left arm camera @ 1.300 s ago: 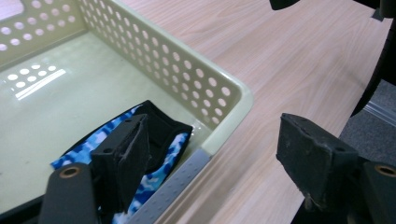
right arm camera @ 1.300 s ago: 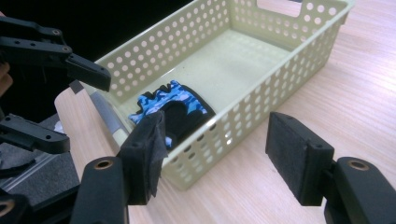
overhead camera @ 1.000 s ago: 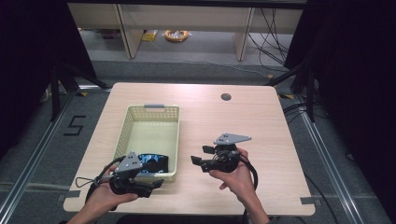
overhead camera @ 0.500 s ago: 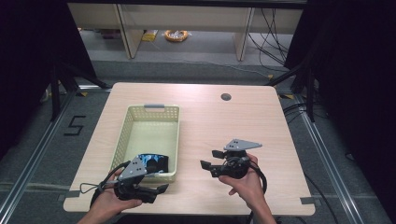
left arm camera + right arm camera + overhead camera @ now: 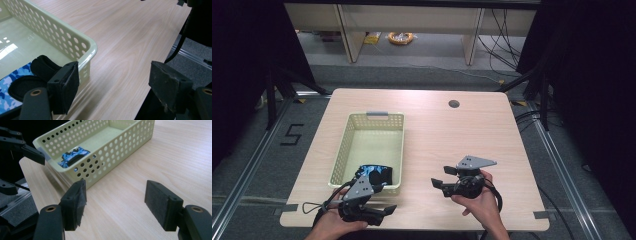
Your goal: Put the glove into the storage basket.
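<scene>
Camo pouch (image 5: 374, 174) lies in basket (image 5: 371, 122) near corner. My left gripper (image 5: 379, 212) and right gripper (image 5: 438, 177) gape wide, empty, right just widened. I keep both low, clear of rim.

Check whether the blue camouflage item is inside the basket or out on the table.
Inside. The blue camouflage item lies on the floor of the basket at its near end, within the perforated walls; the right gripper view shows it behind the wall's holes.

Looks like a lab recording bay. Black curtains (image 5: 242, 60) flanking a lone tabletop (image 5: 437, 125), floor rails (image 5: 247, 165), loose cables (image 5: 502, 40), taped number (image 5: 292, 135).
</scene>
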`<state>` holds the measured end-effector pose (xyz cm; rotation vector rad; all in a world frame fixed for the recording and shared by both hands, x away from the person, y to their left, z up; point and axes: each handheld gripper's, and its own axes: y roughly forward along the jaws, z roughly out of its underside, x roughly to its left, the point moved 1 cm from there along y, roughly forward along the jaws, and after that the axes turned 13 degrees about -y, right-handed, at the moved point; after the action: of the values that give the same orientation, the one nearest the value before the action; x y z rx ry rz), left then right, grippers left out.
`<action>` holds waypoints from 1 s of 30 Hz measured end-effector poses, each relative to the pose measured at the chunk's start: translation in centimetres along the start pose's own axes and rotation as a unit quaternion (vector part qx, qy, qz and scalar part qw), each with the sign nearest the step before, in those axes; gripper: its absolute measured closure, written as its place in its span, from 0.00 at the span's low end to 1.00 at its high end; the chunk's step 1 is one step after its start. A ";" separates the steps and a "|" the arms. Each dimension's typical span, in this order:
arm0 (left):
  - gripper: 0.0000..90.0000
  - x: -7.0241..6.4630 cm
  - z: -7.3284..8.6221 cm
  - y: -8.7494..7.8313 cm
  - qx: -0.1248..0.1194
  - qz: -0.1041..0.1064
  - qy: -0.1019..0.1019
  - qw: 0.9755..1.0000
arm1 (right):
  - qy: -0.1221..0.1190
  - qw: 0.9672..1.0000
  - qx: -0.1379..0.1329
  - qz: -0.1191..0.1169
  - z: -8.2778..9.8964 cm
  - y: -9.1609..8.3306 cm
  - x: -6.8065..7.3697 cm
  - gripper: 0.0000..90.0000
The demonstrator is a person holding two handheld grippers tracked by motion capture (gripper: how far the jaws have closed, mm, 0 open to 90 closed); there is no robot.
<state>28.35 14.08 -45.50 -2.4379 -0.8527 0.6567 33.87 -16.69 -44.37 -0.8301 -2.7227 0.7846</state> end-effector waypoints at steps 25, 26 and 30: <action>0.24 0.1 4.4 1.6 0.054 -0.002 0.031 0.998 | 0.023 1.000 0.012 -0.003 4.2 -1.6 2.1 0.31; 0.24 -0.2 4.7 1.8 0.041 0.003 -0.001 0.999 | 0.023 1.000 0.010 -0.004 4.3 -1.6 2.2 0.31; 0.23 0.2 4.7 1.7 0.052 -0.001 0.026 0.998 | 0.017 1.000 0.007 -0.001 5.0 -1.8 2.3 0.29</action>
<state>26.54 14.33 -50.19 -2.3503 -0.7797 0.6175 29.56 -18.82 -47.59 -0.8291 -2.6845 0.7806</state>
